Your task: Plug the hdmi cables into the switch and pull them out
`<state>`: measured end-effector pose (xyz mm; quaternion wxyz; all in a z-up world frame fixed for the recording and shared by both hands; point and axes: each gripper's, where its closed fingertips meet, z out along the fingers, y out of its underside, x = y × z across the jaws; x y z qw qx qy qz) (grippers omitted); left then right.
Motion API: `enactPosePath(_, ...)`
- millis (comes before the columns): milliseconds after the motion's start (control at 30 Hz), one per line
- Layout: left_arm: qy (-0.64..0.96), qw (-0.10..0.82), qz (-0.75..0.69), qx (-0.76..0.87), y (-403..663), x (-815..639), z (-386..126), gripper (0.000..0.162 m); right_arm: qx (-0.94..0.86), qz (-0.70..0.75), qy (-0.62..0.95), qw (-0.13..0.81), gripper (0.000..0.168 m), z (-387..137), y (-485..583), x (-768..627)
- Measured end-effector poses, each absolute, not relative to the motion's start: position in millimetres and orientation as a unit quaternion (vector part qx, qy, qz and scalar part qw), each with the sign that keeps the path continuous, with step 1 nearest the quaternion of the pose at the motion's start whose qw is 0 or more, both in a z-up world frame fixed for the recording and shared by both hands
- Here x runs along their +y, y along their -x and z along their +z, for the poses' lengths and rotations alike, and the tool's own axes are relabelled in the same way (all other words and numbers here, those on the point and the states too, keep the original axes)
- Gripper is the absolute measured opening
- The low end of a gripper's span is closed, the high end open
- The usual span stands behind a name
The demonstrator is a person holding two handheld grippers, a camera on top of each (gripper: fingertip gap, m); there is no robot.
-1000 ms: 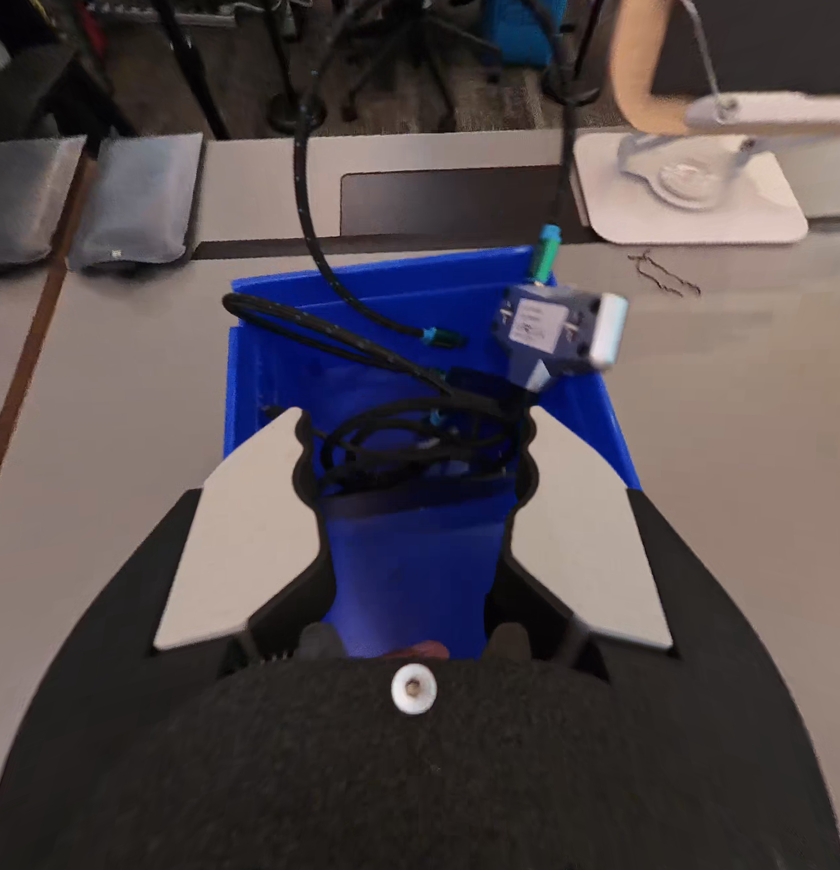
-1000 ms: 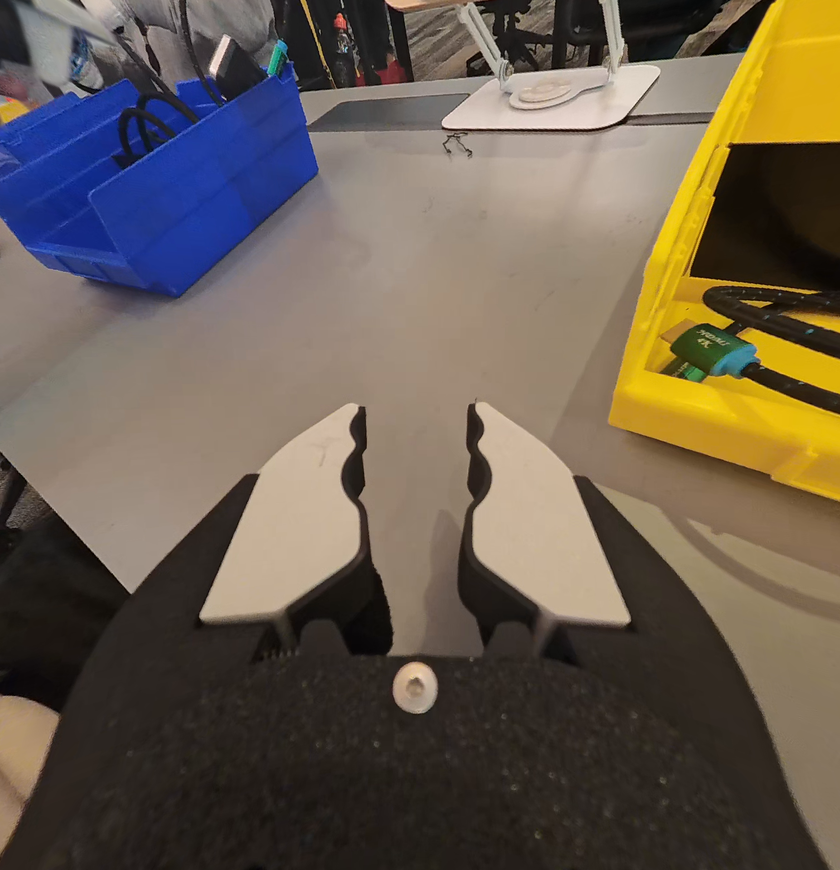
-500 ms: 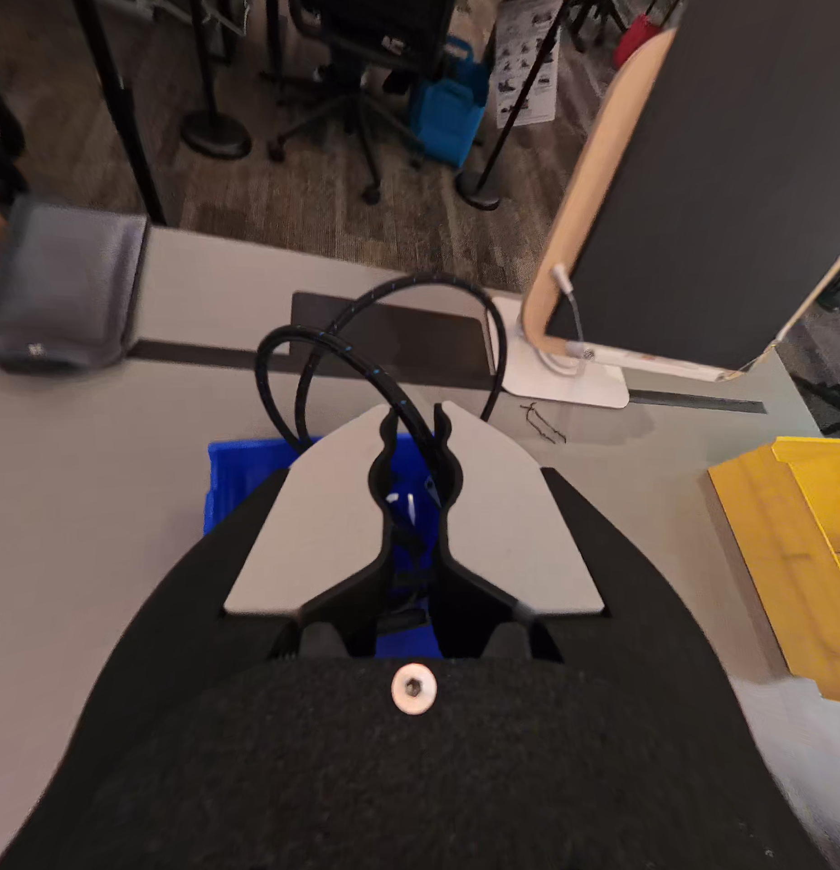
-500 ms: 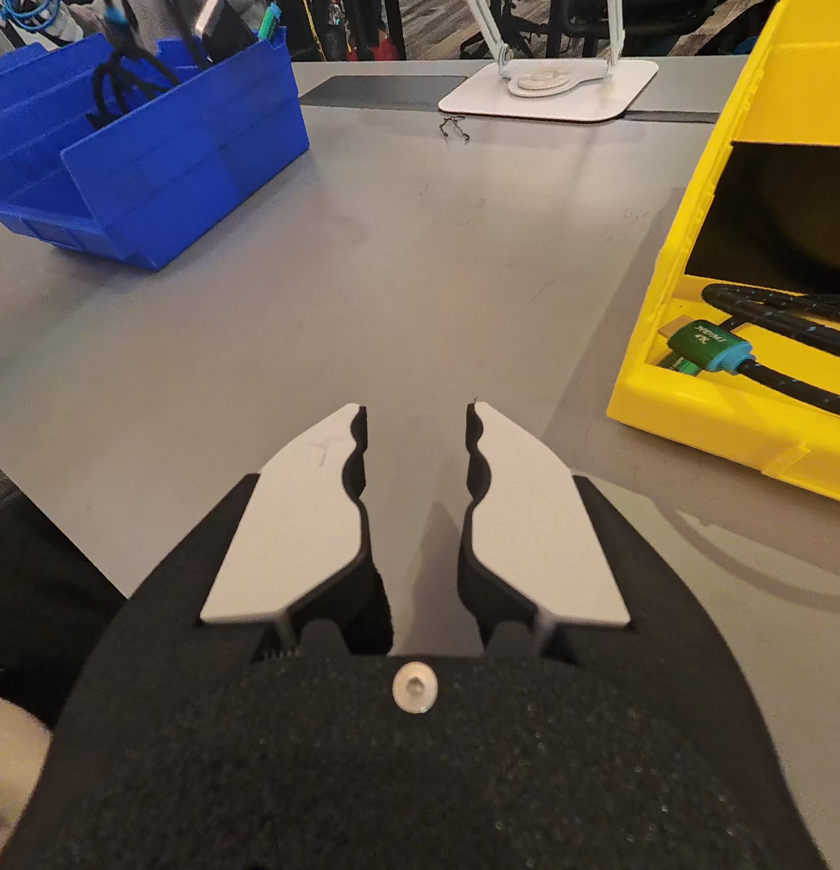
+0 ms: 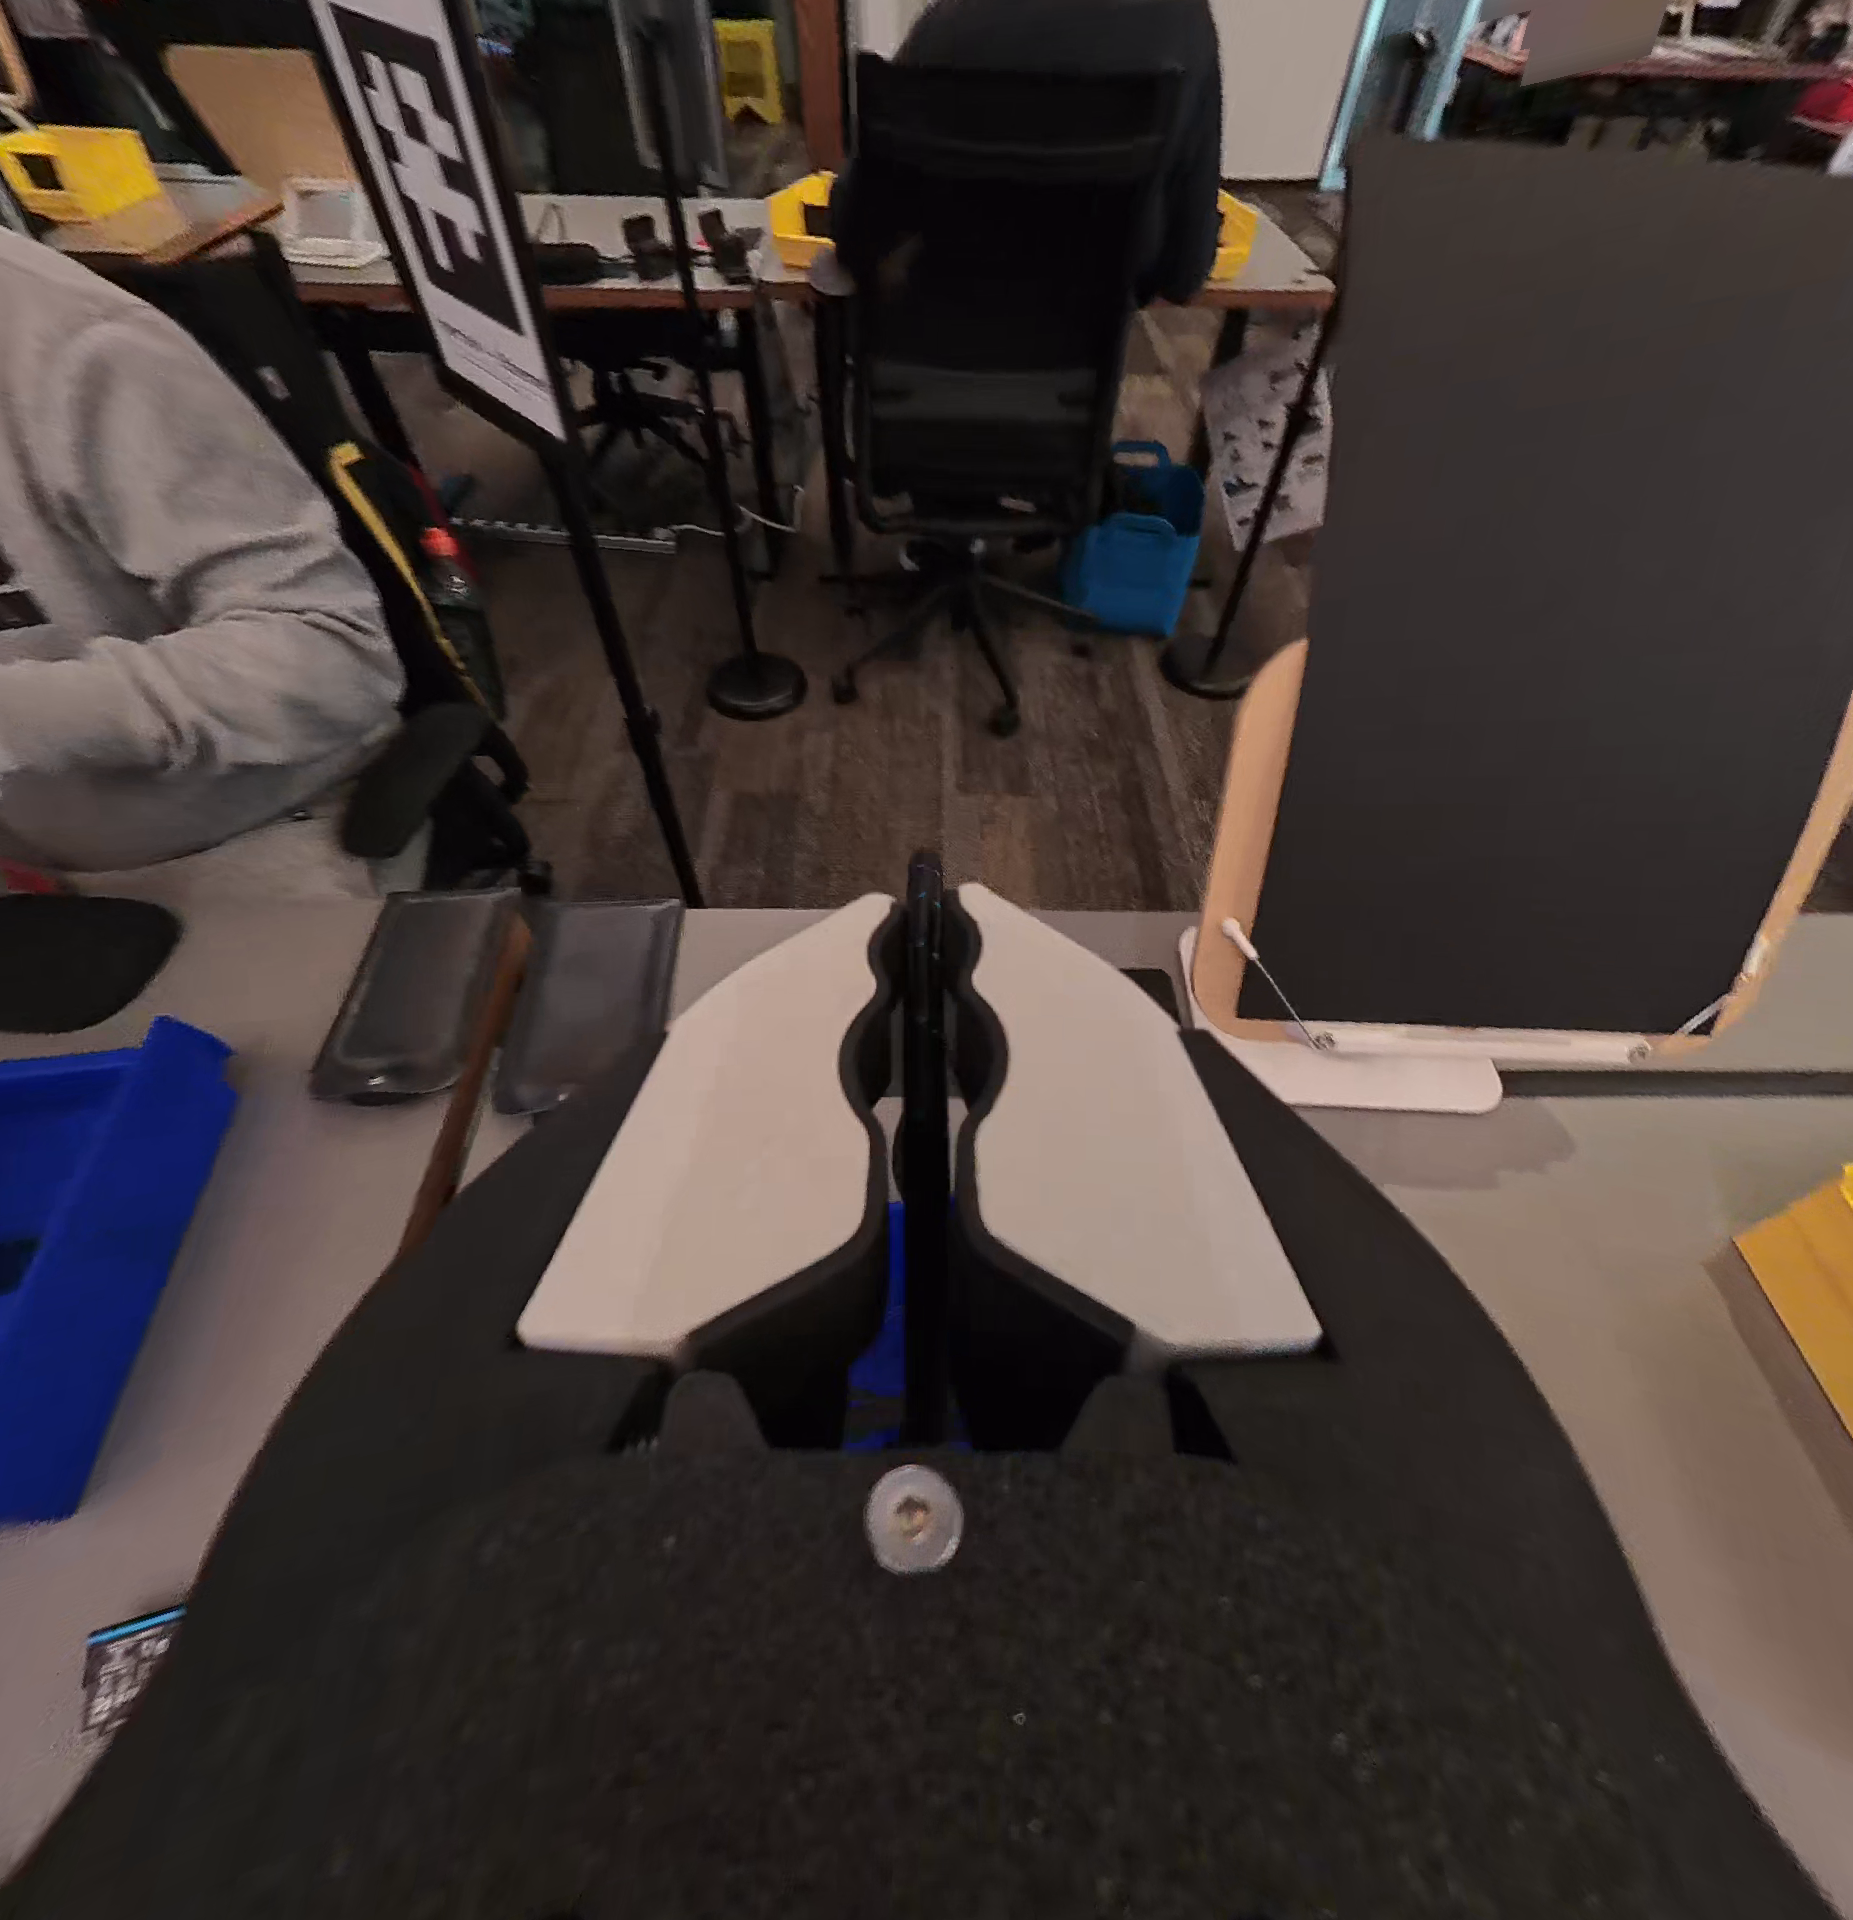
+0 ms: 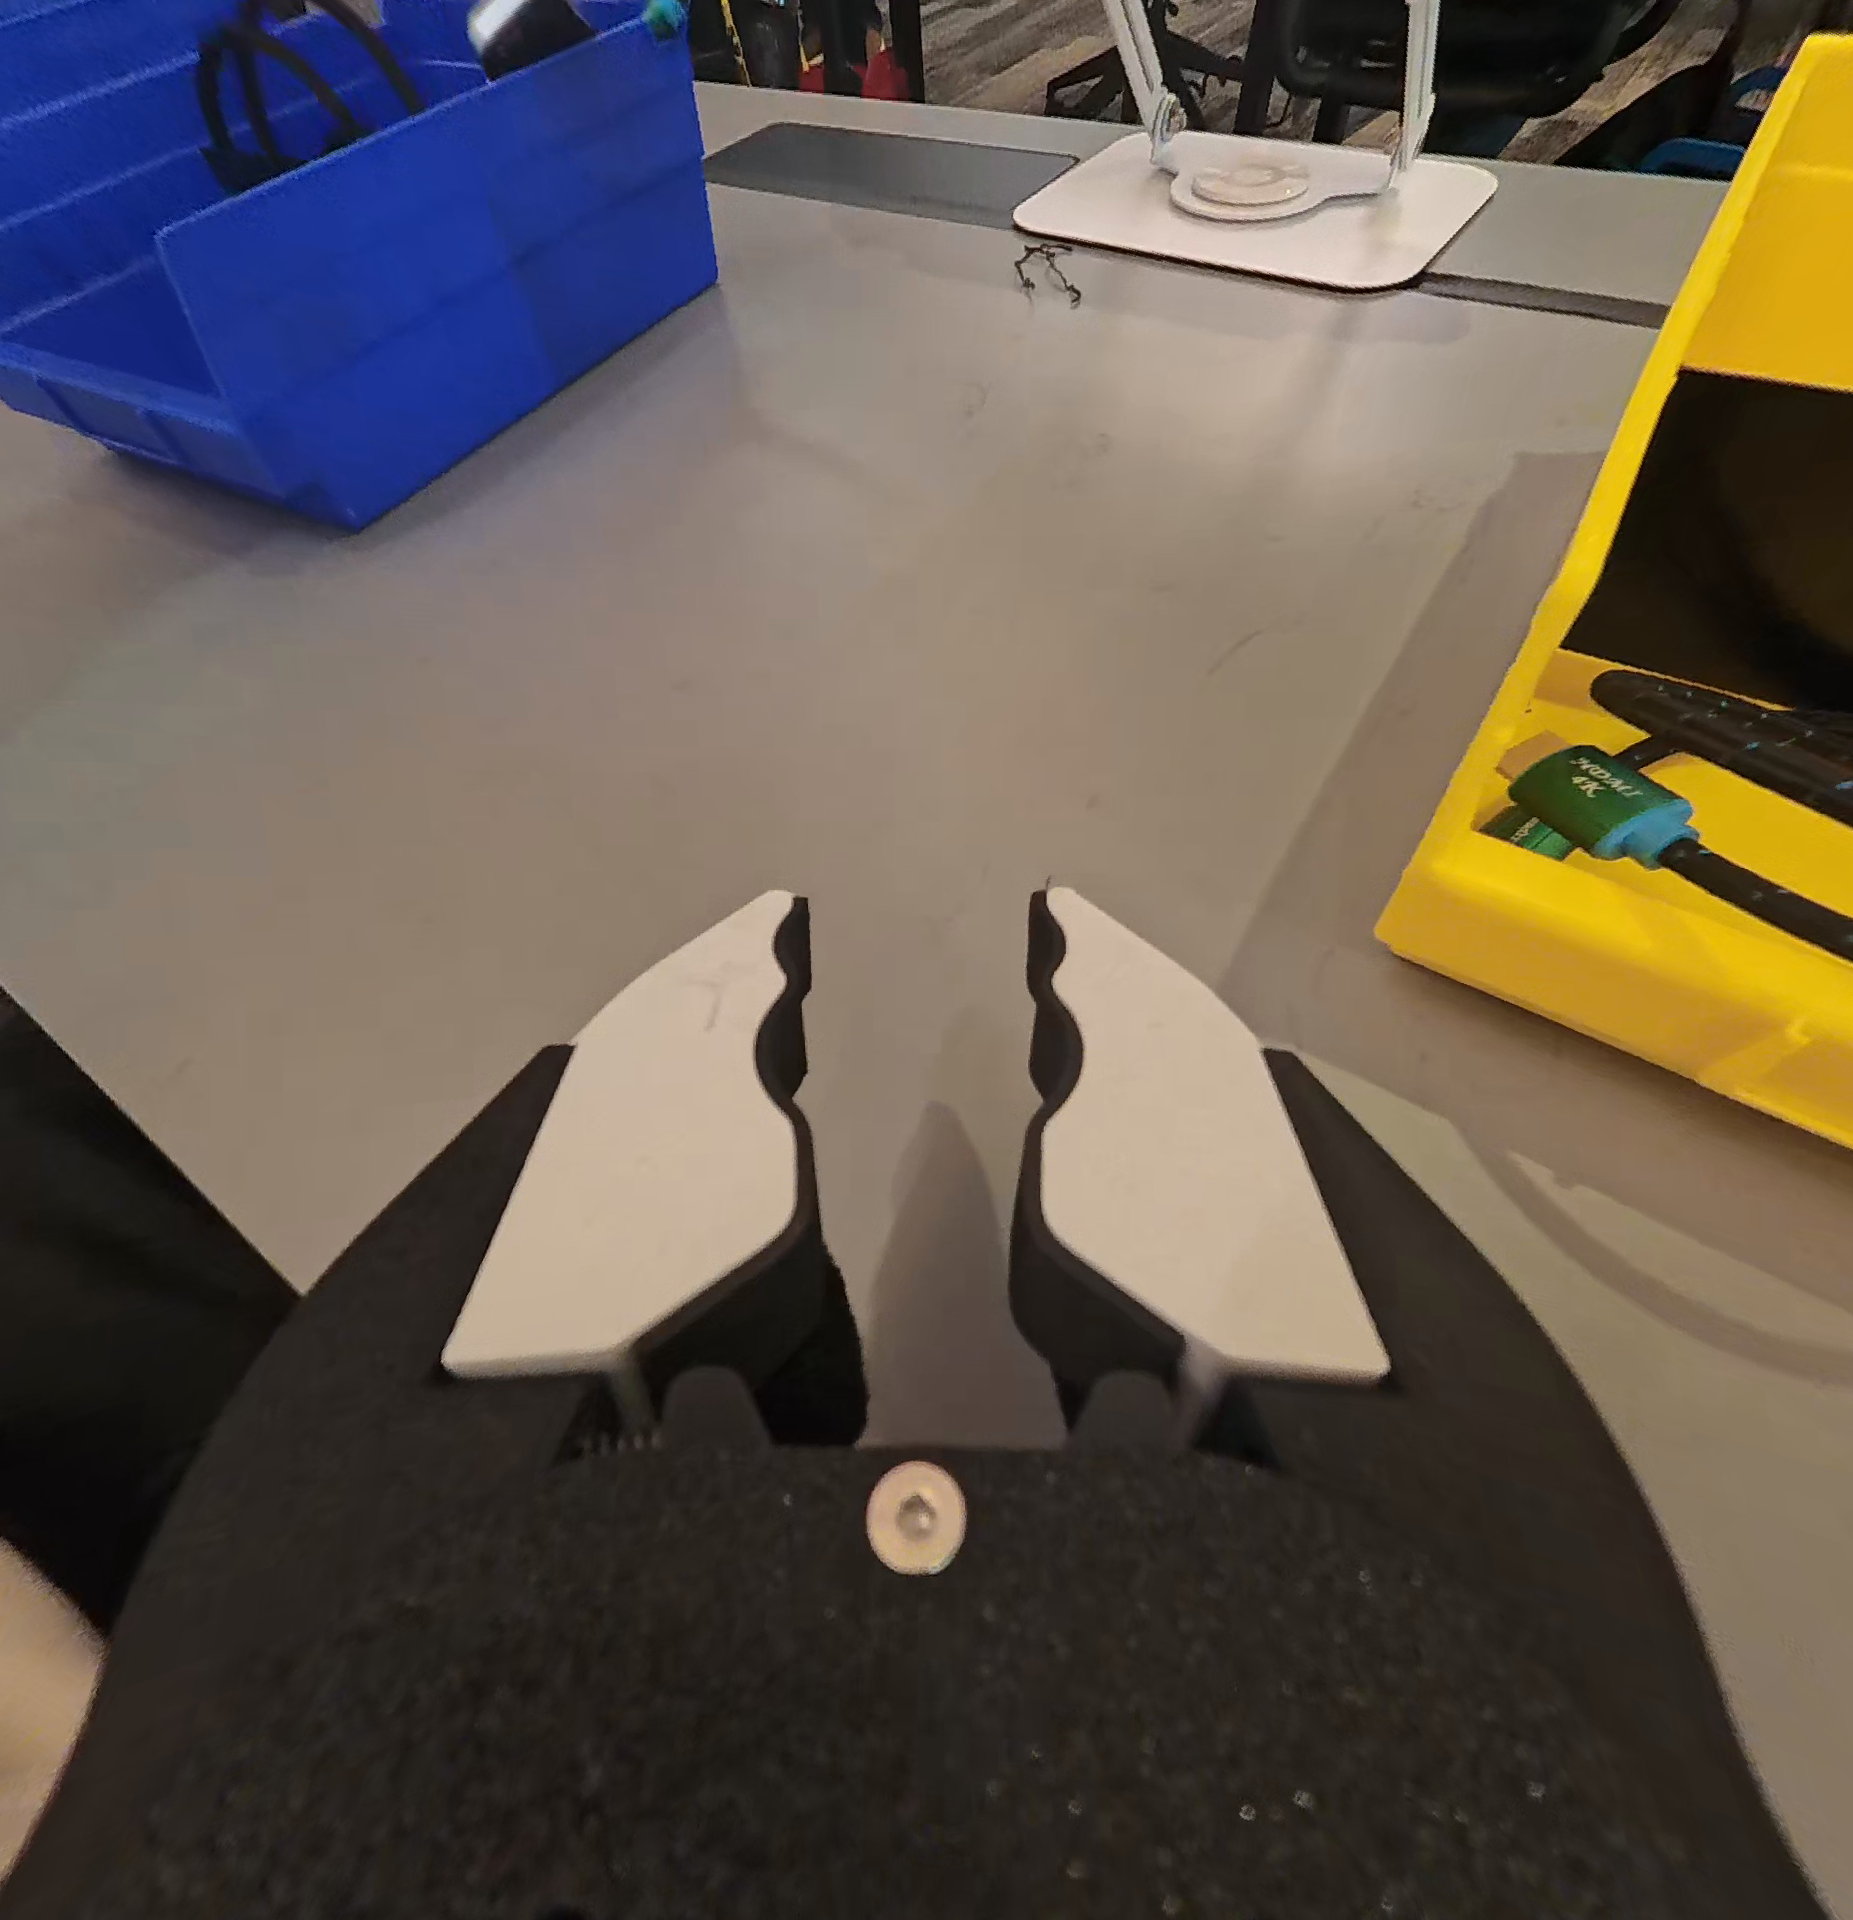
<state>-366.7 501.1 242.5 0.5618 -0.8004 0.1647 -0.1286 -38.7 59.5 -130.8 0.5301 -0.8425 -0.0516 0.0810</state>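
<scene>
My left gripper [image 5: 924, 914] is shut on a black braided HDMI cable [image 5: 924, 1049] with blue flecks. The cable runs straight up between the pads and ends just past the fingertips; it is held raised above the table. The blue bin [image 5: 80, 1195] lies to the lower left. In the right wrist view the blue bin [image 6: 402, 312] holds coiled black cables [image 6: 267, 94] and a dark box-like thing [image 6: 527, 26]. My right gripper [image 6: 920, 909] is open and empty above the grey table [image 6: 797, 623]. A green HDMI plug [image 6: 1587, 800] with its black cable [image 6: 1753, 743] lies in the yellow bin [image 6: 1587, 997].
A black panel [image 5: 1587, 623] on a white stand [image 5: 1389, 1075] stands at the table's far right; its base [image 6: 1265, 203] shows in the right wrist view. Two dark pouches [image 5: 506, 997] lie at the far edge. A person's grey sleeve [image 5: 143, 582] is at left. A small wire tangle [image 6: 1047, 268] lies nearby. The grippers' ends are close to 65 cm from one another. The green HDMI plug [image 6: 1587, 800] is about 12 cm from my right fingertips.
My left gripper closed on the black cable inside the blue bin and lifted it up and away, tilting up towards the room. My right gripper stayed open and hardly moved.
</scene>
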Motion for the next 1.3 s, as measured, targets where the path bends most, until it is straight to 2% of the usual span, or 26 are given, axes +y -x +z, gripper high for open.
enactPosePath(200, 0.768, 0.577, -0.202, 0.192, 364, 486, 281, 0.006, -0.056, 0.077, 0.842, 0.531, 0.039, -130, 41, 59)
enactPosePath(400, 0.756, 0.580, -0.154, 0.262, 332, 441, 317, 0.006, -0.083, 0.066, 0.836, 0.538, 0.041, -128, 53, 67)
enactPosePath(533, 0.728, 0.584, -0.159, 0.323, 304, 392, 331, 0.006, -0.115, 0.114, 0.819, 0.550, 0.043, -114, 79, 78)
enactPosePath(667, 0.694, 0.550, -0.244, 0.396, 268, 331, 325, 0.006, -0.155, 0.174, 0.789, 0.569, 0.046, -82, 103, 89)
enactPosePath(733, 0.666, 0.518, -0.299, 0.445, 249, 296, 317, 0.006, -0.183, 0.193, 0.769, 0.581, 0.056, -60, 111, 95)
enactPosePath(933, 0.593, 0.428, -0.427, 0.531, 203, 212, 288, 0.006, -0.204, 0.277, 0.735, 0.584, 0.068, -15, 123, 122)
enactPosePath(1067, 0.559, 0.388, -0.486, 0.549, 184, 172, 278, 0.006, -0.171, 0.395, 0.693, 0.578, 0.059, -5, 141, 128)
enactPosePath(1100, 0.556, 0.382, -0.491, 0.551, 181, 166, 276, 0.006, -0.170, 0.438, 0.679, 0.564, 0.043, -5, 150, 122)
enactPosePath(1133, 0.553, 0.380, -0.491, 0.555, 178, 162, 274, 0.006, -0.174, 0.482, 0.659, 0.551, 0.016, -5, 159, 113)
enactPosePath(1200, 0.547, 0.381, -0.489, 0.563, 176, 157, 270, 0.006, -0.155, 0.538, 0.629, 0.539, 0.014, -4, 169, 106)
enactPosePath(1300, 0.552, 0.371, -0.492, 0.561, 178, 157, 264, 0.006, -0.146, 0.547, 0.626, 0.536, 0.014, -11, 177, 108)
